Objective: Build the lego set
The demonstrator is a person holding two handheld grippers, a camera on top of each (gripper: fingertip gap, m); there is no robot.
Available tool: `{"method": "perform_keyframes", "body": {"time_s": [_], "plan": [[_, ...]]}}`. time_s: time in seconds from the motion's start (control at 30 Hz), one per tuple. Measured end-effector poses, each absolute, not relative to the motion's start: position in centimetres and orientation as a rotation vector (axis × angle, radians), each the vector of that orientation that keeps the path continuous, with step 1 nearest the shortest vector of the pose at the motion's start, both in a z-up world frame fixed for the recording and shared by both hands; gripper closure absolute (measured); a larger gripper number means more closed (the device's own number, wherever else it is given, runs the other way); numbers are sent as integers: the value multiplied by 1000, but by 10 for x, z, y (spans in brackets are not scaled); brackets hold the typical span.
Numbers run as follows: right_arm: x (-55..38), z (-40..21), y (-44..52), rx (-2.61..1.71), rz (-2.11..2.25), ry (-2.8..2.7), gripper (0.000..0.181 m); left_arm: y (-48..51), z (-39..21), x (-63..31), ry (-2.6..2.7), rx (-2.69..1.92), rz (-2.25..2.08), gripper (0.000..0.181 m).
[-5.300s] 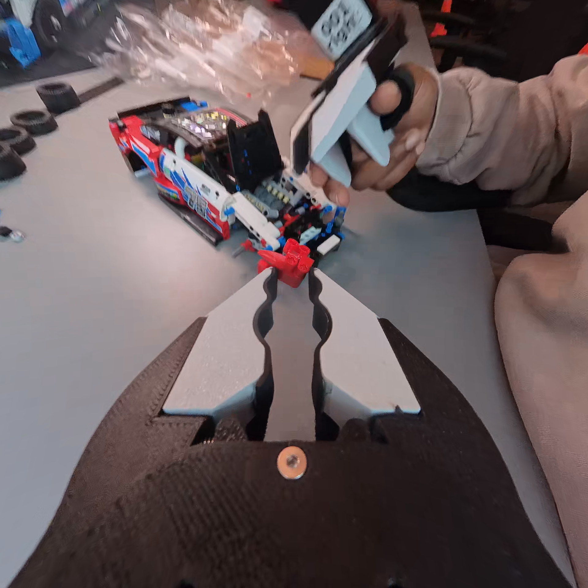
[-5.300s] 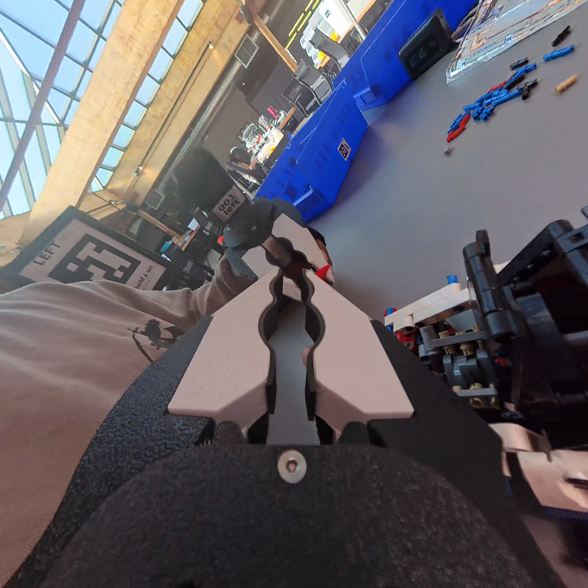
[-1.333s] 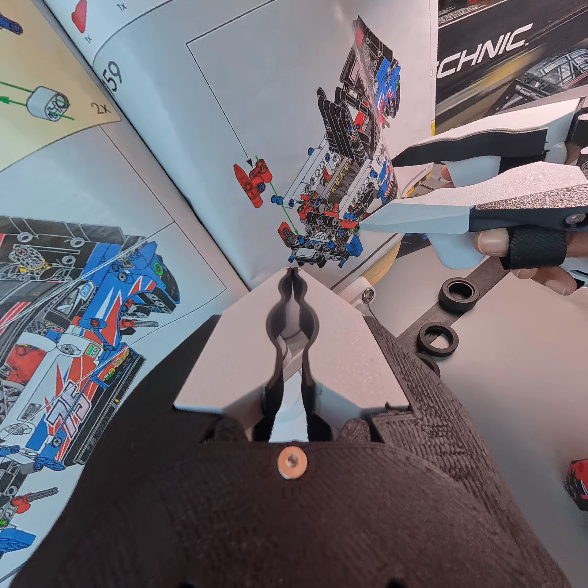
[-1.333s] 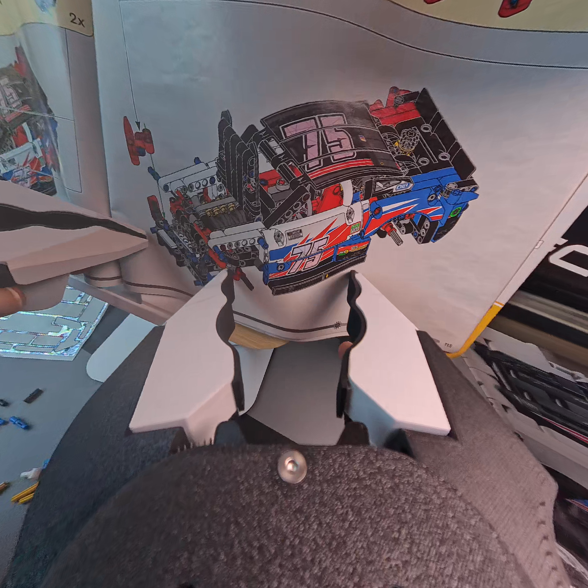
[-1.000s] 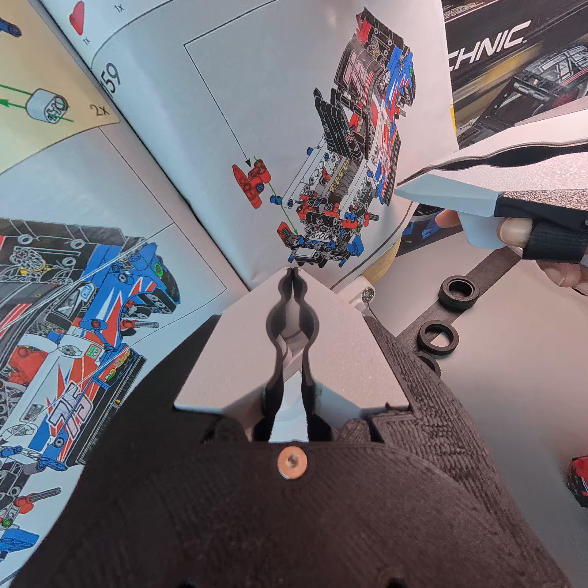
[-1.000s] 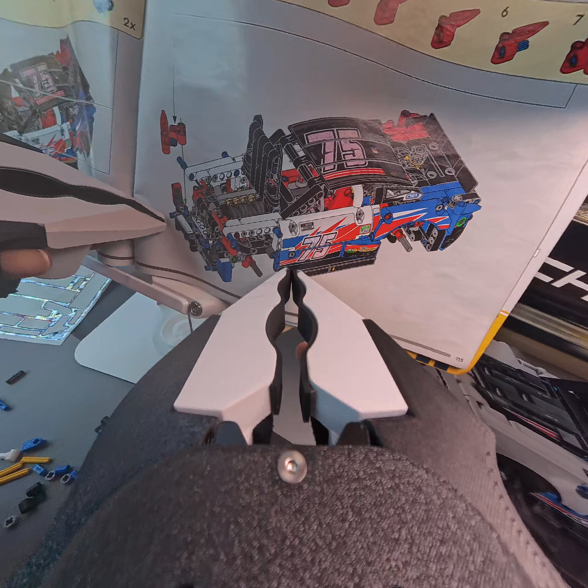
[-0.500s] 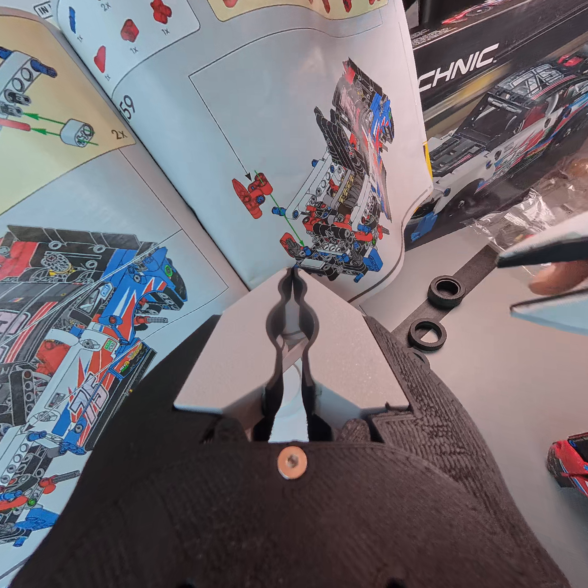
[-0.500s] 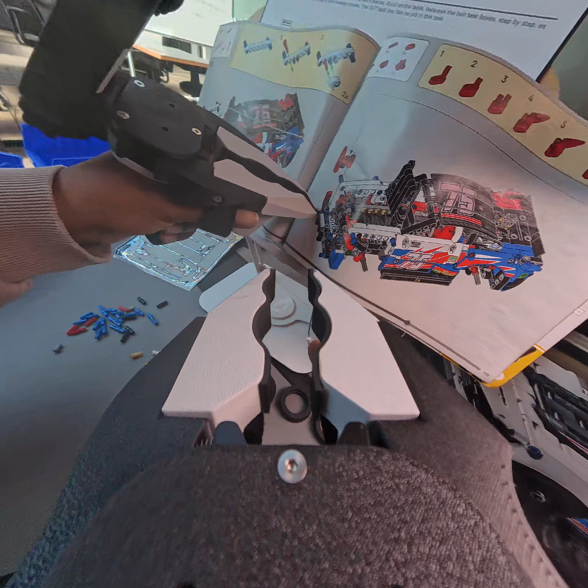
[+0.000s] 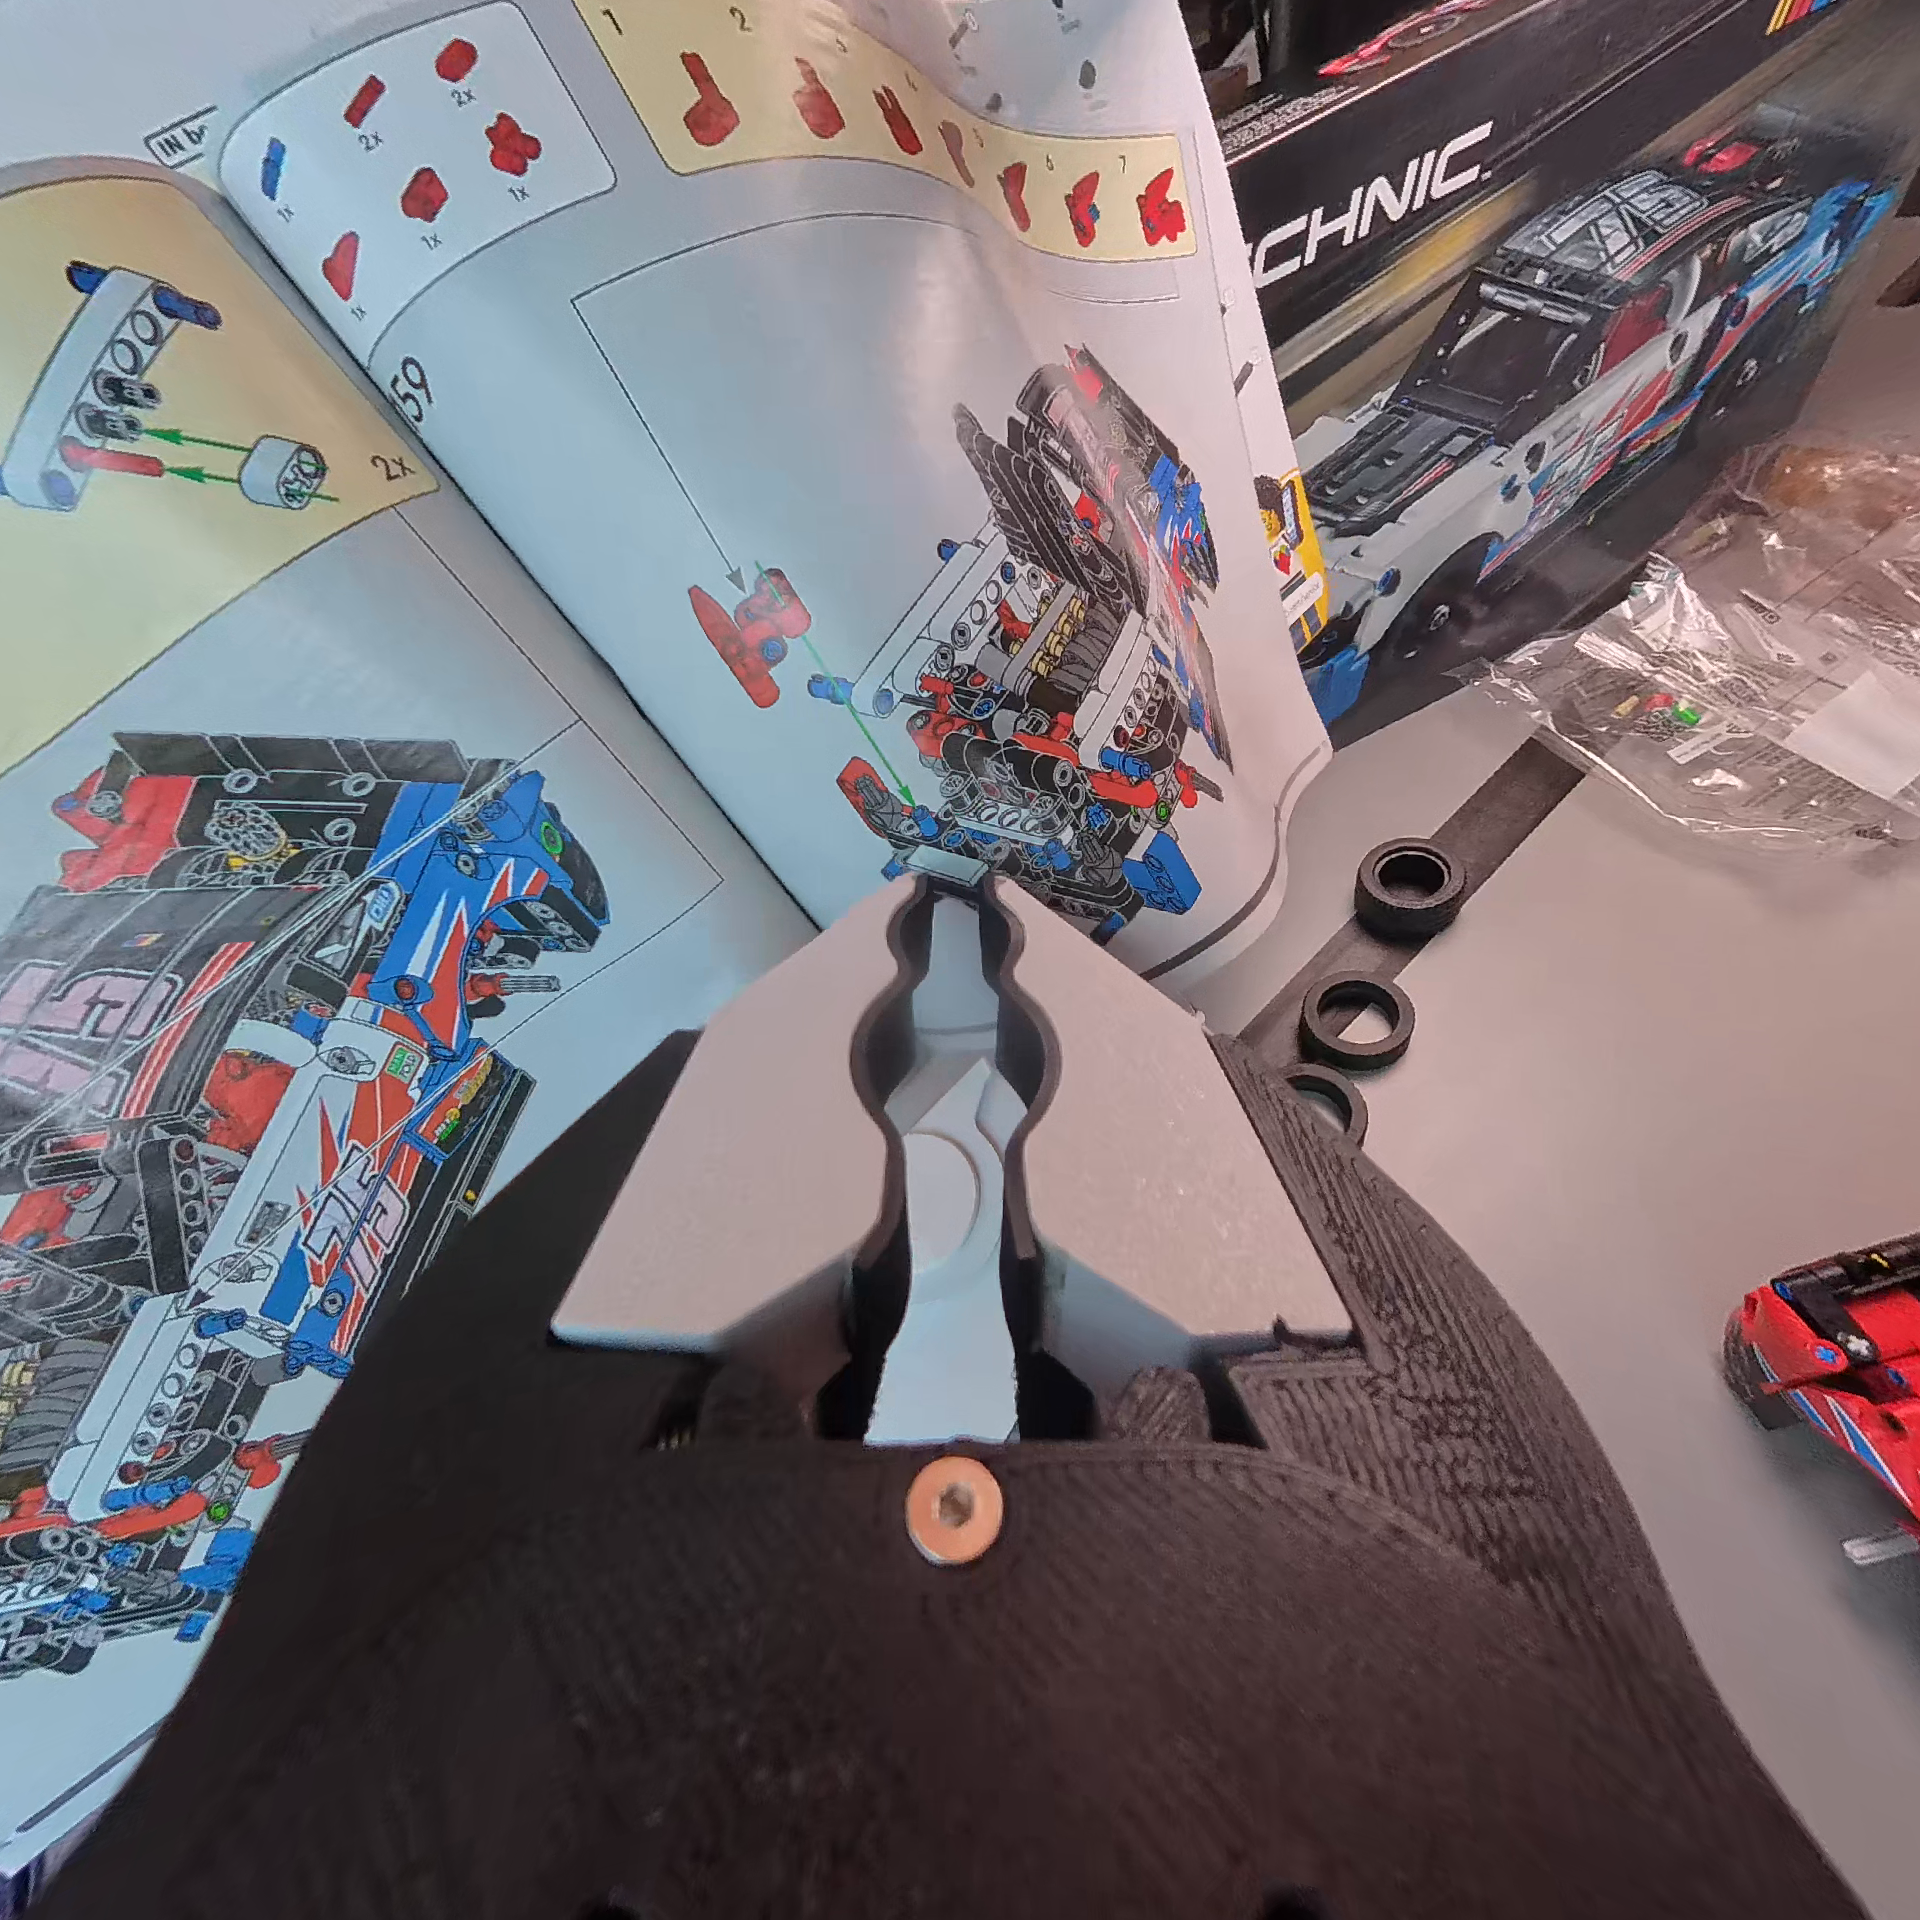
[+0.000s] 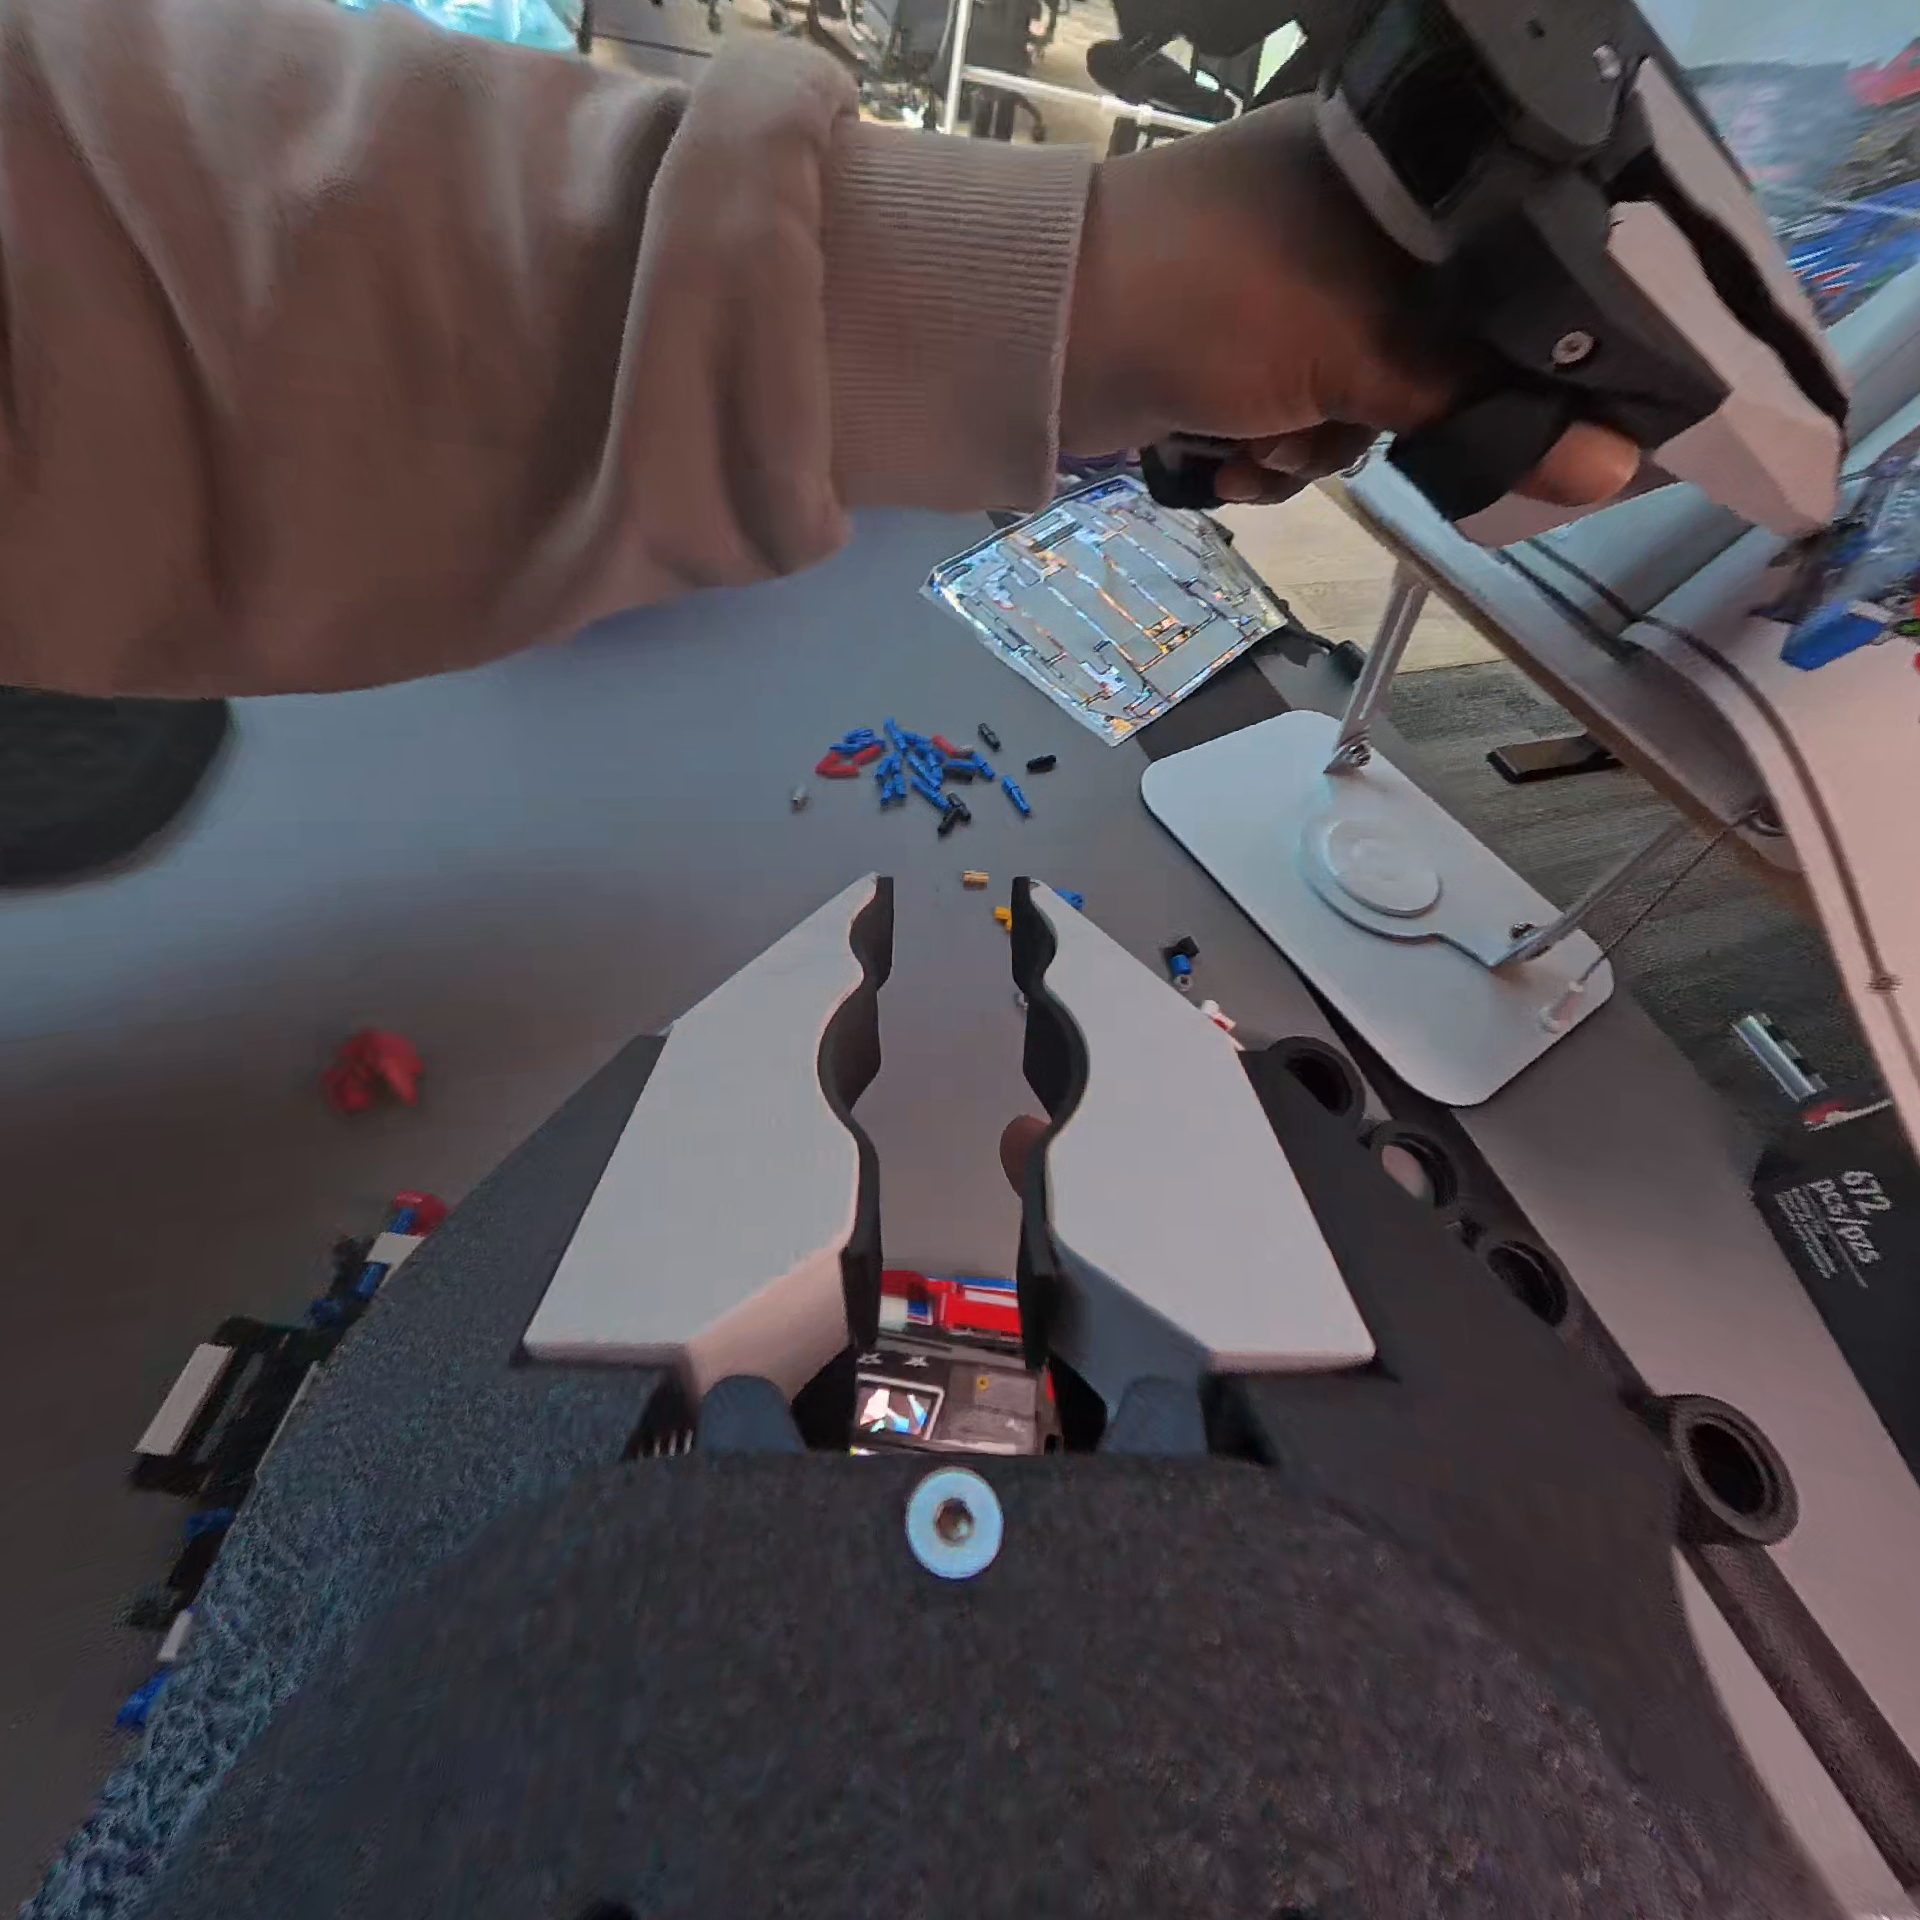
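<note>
The open instruction booklet (image 9: pixel 727 416) stands on a stand right in front of my left gripper (image 9: pixel 953 885). That gripper's jaws are a narrow gap apart and hold nothing. It also shows in the right wrist view (image 10: pixel 1714 416), held by a hand with its tips at the booklet's lower edge. My right gripper (image 10: pixel 953 888) is open and empty, pointing down over the grey table (image 10: pixel 520 883). Part of the red and black lego car (image 10: pixel 945 1309) shows beneath its jaws. The car's red end also shows in the left wrist view (image 9: pixel 1839 1351). A small red lego assembly (image 10: pixel 371 1070) lies on the table left of the right gripper.
A pile of blue and black pins (image 10: pixel 914 764) and a shiny sticker sheet (image 10: pixel 1101 603) lie ahead. The stand's white base (image 10: pixel 1371 904) is at right. Black tyres (image 9: pixel 1408 888) sit on a black strip. The set's box (image 9: pixel 1558 260) and a plastic bag (image 9: pixel 1714 707) are behind.
My right gripper has swung away from the booklet down over the table and the car, with its jaws apart. My left gripper has drawn back slightly and its jaws have parted a little.
</note>
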State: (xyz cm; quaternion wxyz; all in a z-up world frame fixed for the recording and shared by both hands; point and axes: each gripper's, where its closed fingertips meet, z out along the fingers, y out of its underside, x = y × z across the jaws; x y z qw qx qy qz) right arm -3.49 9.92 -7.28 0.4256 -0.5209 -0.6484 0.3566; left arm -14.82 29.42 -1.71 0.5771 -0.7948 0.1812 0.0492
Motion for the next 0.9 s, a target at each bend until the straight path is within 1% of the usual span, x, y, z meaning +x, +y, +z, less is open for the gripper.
{"method": "perform_keyframes", "body": {"time_s": [0.03,0.13,0.27,0.4,0.53,0.9], "plan": [[-32,-79,91,-1307,898,-1640,161,294,-18,-148,431,-1861,122,175],[-23,-88,75,-1324,931,-1645,161,294,-19,-148,442,-1862,126,174],[-14,-87,71,-1341,966,-1567,161,298,-20,-146,435,-1863,108,173],[-9,-78,84,-1363,997,-1434,161,303,-23,-144,421,-1874,90,174],[-6,-68,98,-1384,1086,-1291,162,310,-26,-146,415,-1901,110,181],[7,-69,115,-1410,1137,-1180,164,328,-37,-150,374,-1972,165,181]]}}
